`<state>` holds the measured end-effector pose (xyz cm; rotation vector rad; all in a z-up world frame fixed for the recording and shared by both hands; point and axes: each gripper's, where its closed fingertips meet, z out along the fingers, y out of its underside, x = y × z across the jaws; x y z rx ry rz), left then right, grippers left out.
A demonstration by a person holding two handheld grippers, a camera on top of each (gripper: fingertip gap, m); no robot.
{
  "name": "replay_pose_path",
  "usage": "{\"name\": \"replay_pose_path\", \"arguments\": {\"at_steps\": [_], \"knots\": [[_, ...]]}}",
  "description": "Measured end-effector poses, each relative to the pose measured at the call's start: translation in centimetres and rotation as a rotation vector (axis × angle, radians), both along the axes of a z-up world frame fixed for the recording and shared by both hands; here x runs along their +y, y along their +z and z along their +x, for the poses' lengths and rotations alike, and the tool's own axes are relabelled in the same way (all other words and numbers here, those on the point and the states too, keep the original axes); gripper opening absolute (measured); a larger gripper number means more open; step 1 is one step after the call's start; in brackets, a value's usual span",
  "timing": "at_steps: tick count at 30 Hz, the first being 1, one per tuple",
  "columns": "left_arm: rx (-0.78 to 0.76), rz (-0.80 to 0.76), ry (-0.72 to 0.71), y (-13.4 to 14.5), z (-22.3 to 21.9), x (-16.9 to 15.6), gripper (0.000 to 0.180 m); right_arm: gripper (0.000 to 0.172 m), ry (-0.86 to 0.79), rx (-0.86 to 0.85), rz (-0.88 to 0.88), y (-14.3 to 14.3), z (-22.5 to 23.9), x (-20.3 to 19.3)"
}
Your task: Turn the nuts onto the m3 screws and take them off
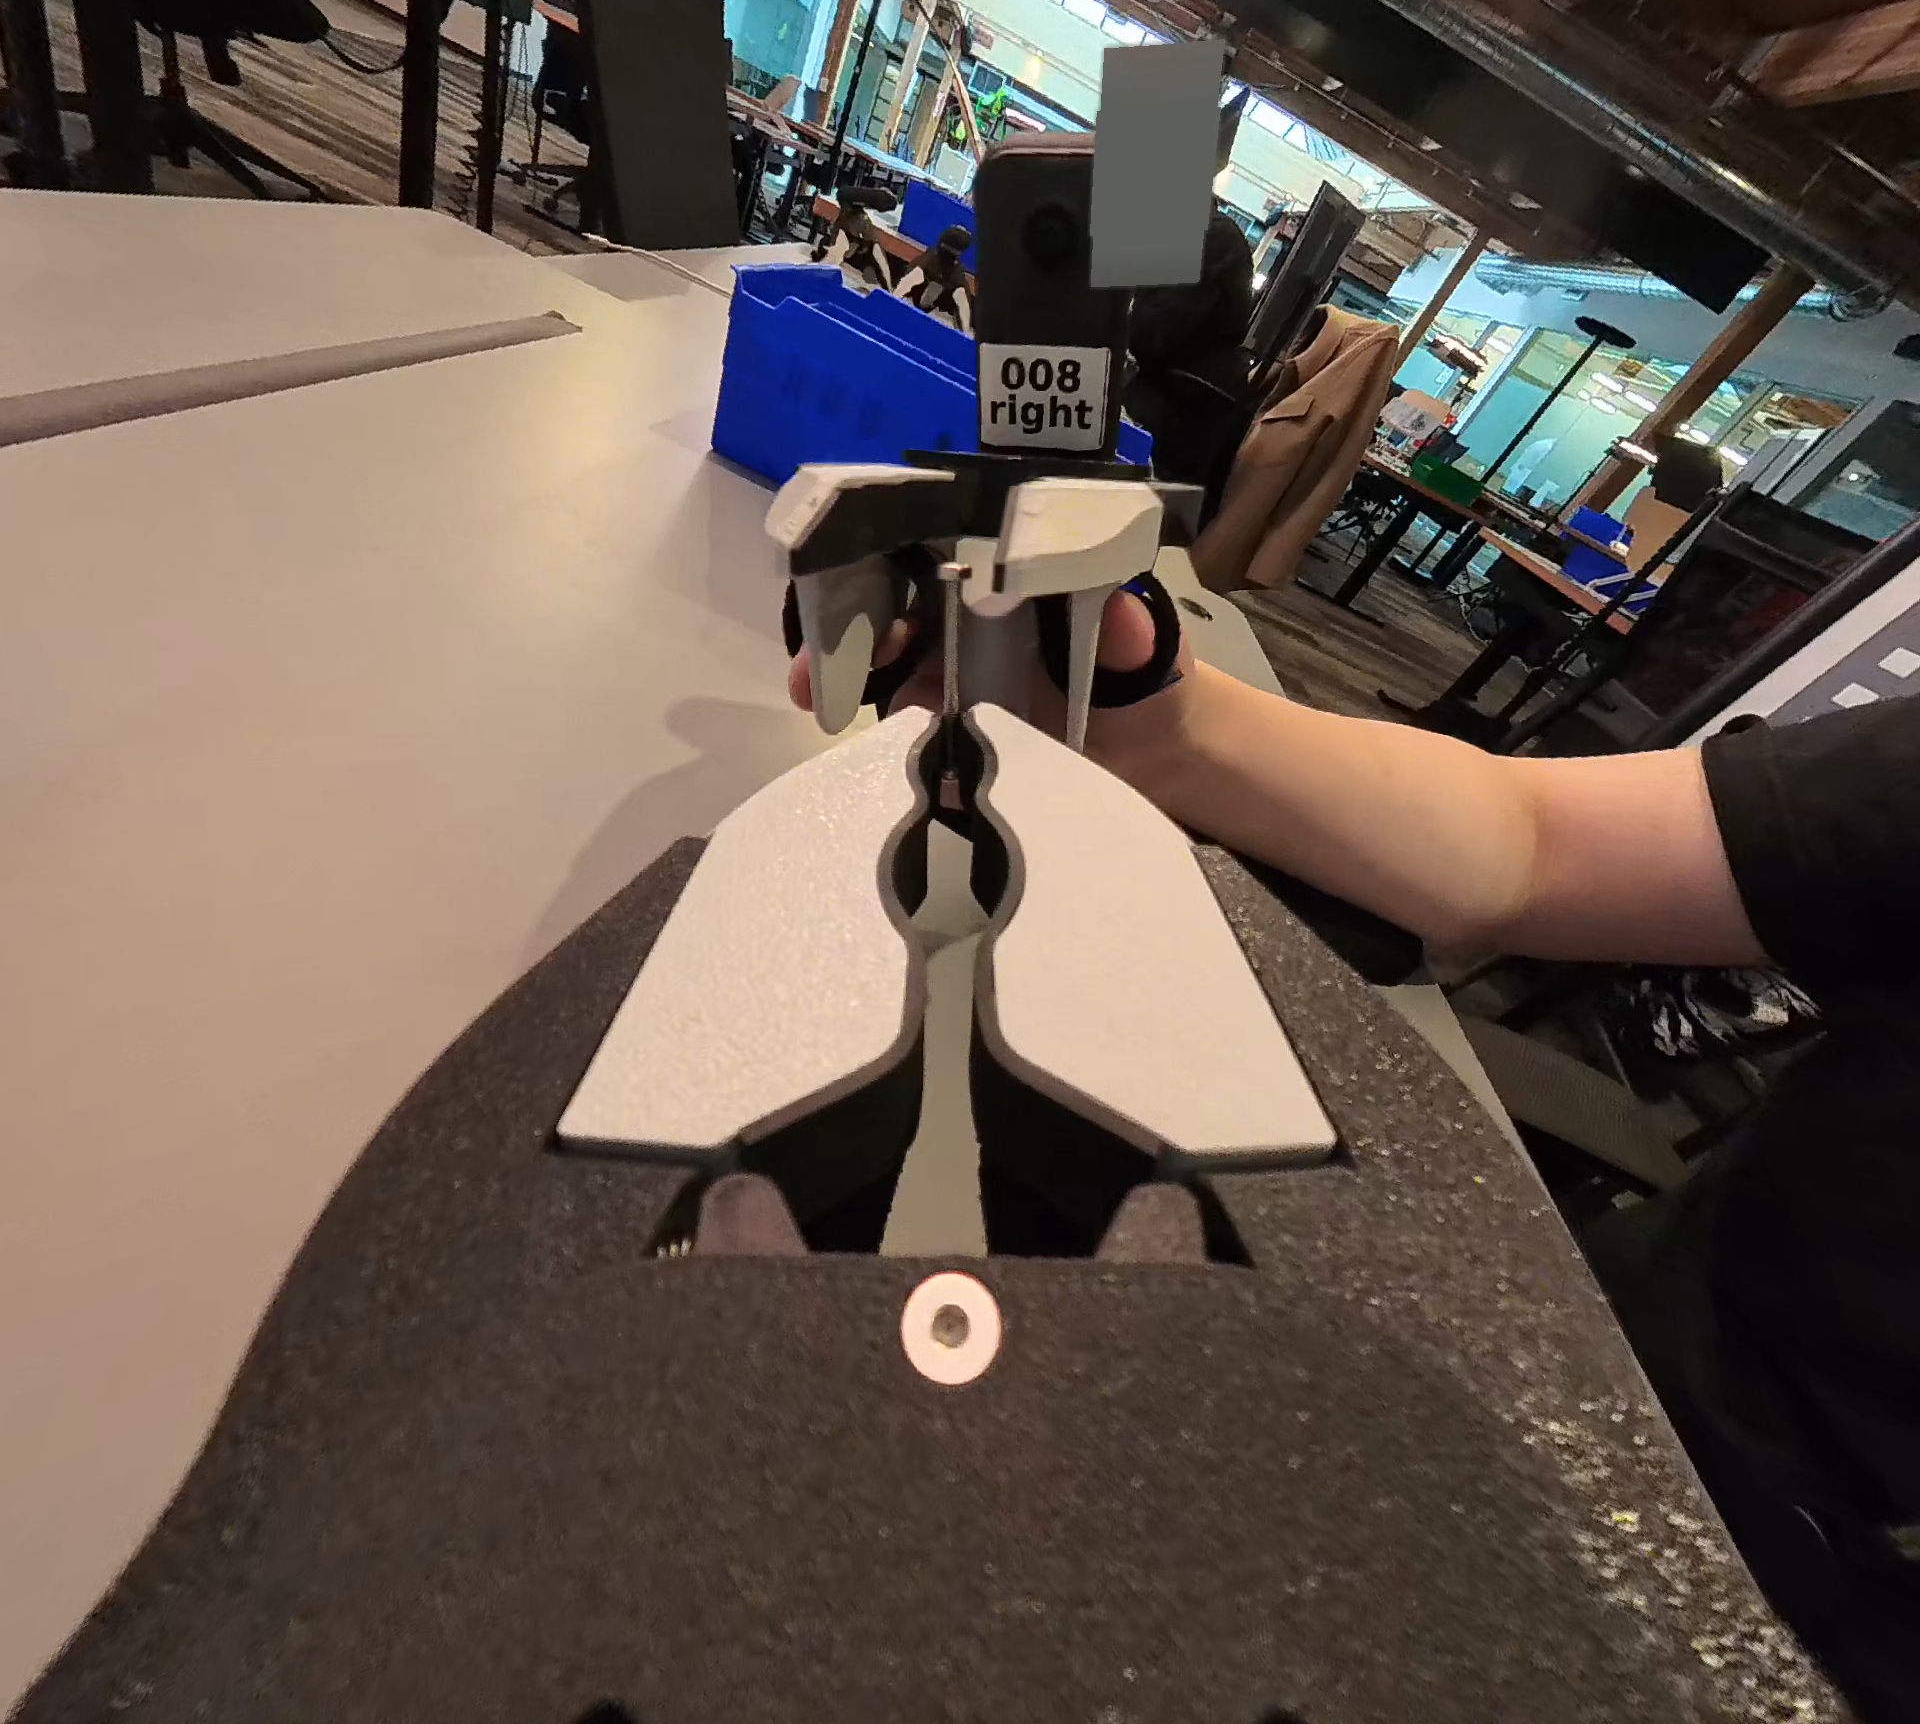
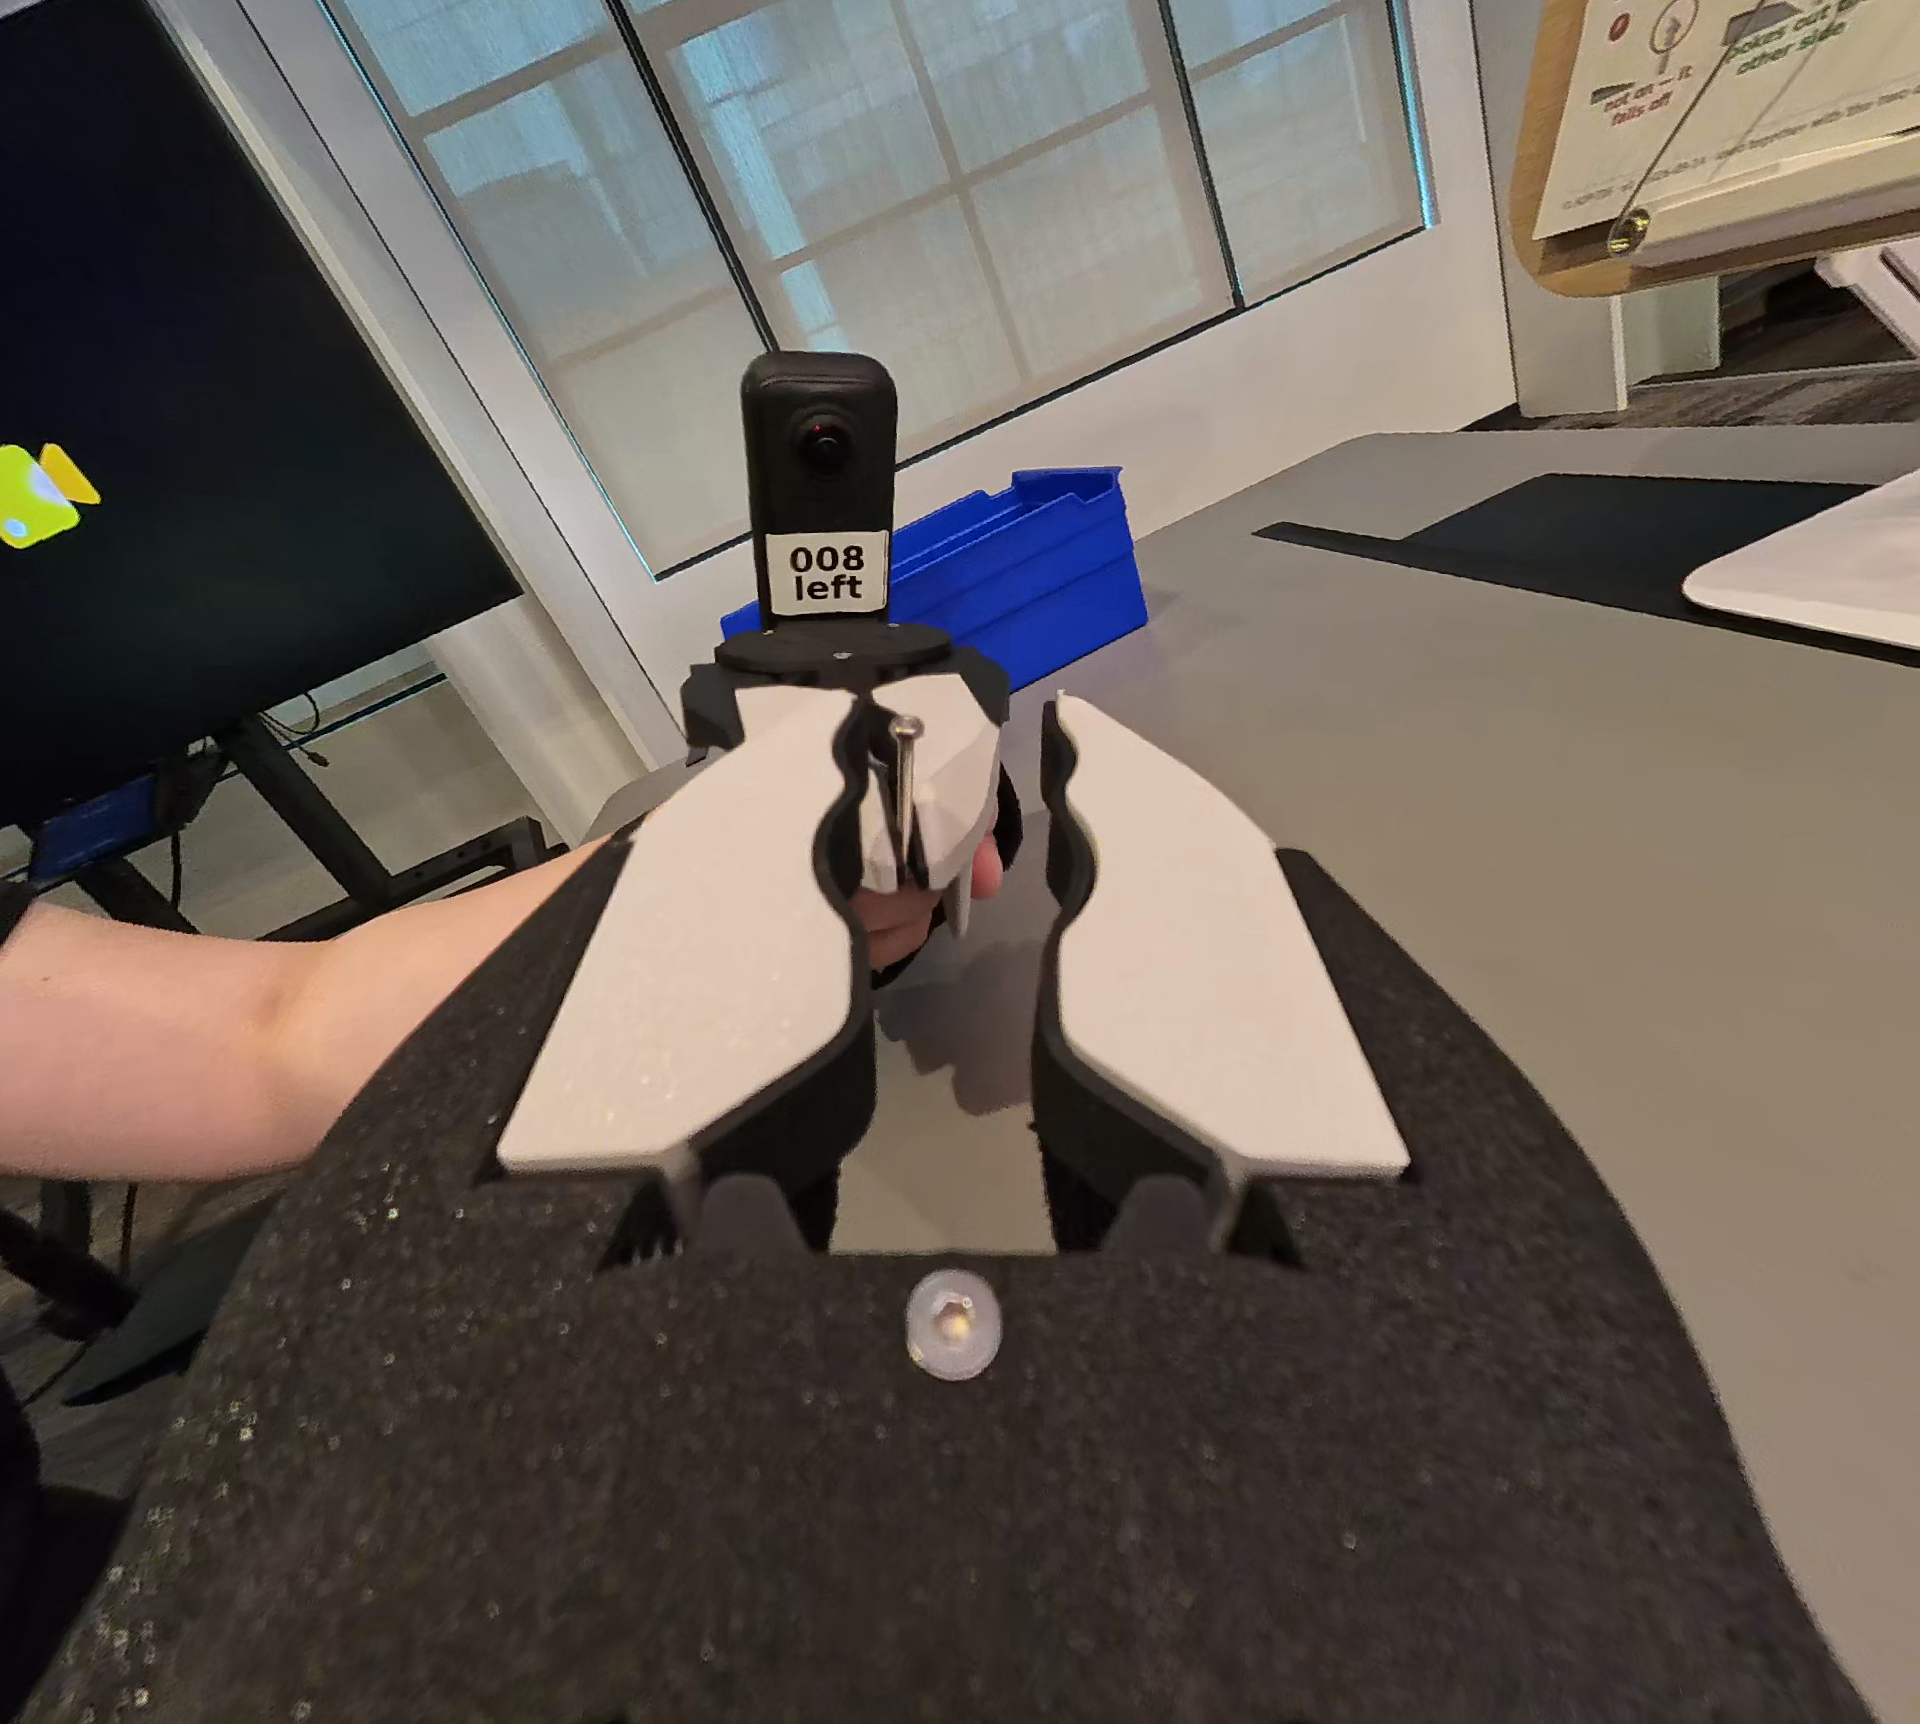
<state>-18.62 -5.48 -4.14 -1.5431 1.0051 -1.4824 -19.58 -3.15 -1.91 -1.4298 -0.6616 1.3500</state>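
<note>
The left gripper (image 1: pixel 951 744) has its jaws closed on the lower end of a long metal screw (image 1: pixel 950 646), which stands upright with its head on top, seemingly so that the shank is free to reach. The right gripper (image 2: pixel 956 770) faces it with its jaws parted, the screw (image 2: pixel 906 786) between its fingers and touched by neither. Beyond them on the grey worktop (image 1: pixel 364 635) sits a blue bin (image 2: pixel 1029 562); its contents are hidden.

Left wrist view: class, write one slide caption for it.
Left claw shut on an upright metal screw; right claw open beyond it, blue bin on the grey table.
</note>
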Motion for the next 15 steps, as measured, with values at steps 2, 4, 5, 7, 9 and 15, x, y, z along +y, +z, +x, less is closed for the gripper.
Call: {"name": "replay_pose_path", "arguments": {"at_steps": [2,4,5,7,9,15], "knots": [[0.004,-0.002,-0.009,-0.1,0.15,-0.16,0.002,0.029,0.002,0.001,-0.003,0.01,-0.27,-0.05],[0.008,-0.002,-0.016,-0.18,0.29,-0.28,0.002,0.029,0.002,-0.011,-0.001,-0.11,-0.57,-0.1],[0.011,0.002,-0.016,-0.23,0.33,-0.32,0.002,0.029,0.005,-0.019,0.001,-0.19,-0.71,-0.17],[0.011,0.004,-0.02,-0.23,0.36,-0.39,0.002,0.028,0.002,-0.029,-0.001,-0.36,-0.78,-0.13],[0.005,0.001,-0.02,-0.14,0.3,-0.4,0.002,0.026,0.002,-0.016,-0.006,-0.26,-0.61,-0.07],[-0.015,-0.008,-0.01,0.17,-0.01,-0.17,0.002,0.027,0.015,0.011,-0.019,-0.13,0.03,0.05]]}}
